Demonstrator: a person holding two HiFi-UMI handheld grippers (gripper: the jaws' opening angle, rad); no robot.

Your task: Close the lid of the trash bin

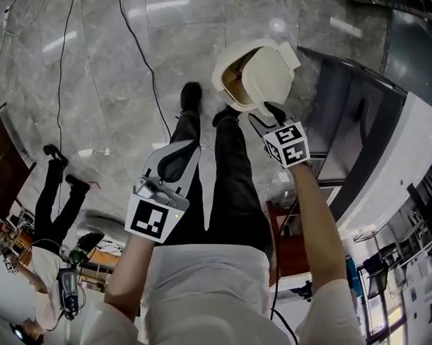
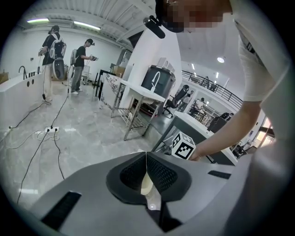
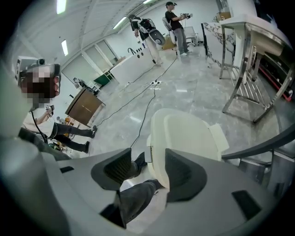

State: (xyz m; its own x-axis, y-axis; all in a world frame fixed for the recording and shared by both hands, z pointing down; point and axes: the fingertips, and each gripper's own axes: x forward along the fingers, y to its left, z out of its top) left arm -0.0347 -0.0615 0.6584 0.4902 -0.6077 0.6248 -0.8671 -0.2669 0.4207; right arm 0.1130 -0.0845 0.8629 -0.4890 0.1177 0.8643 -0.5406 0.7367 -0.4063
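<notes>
While the trash bin (image 1: 223, 82) stood on the floor (image 1: 113, 73) with its lid (image 1: 269, 77) upright, the right gripper (image 1: 272, 111) hung close on the lid's near side, jaws wide apart, empty. The left gripper (image 1: 180, 157), closed on nothing, lay farther off.

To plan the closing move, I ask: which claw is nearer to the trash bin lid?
Right. The right claw is at the near edge of the raised lid, jaws apart; the left claw is well short of it, over the person's leg, jaws together.
</notes>
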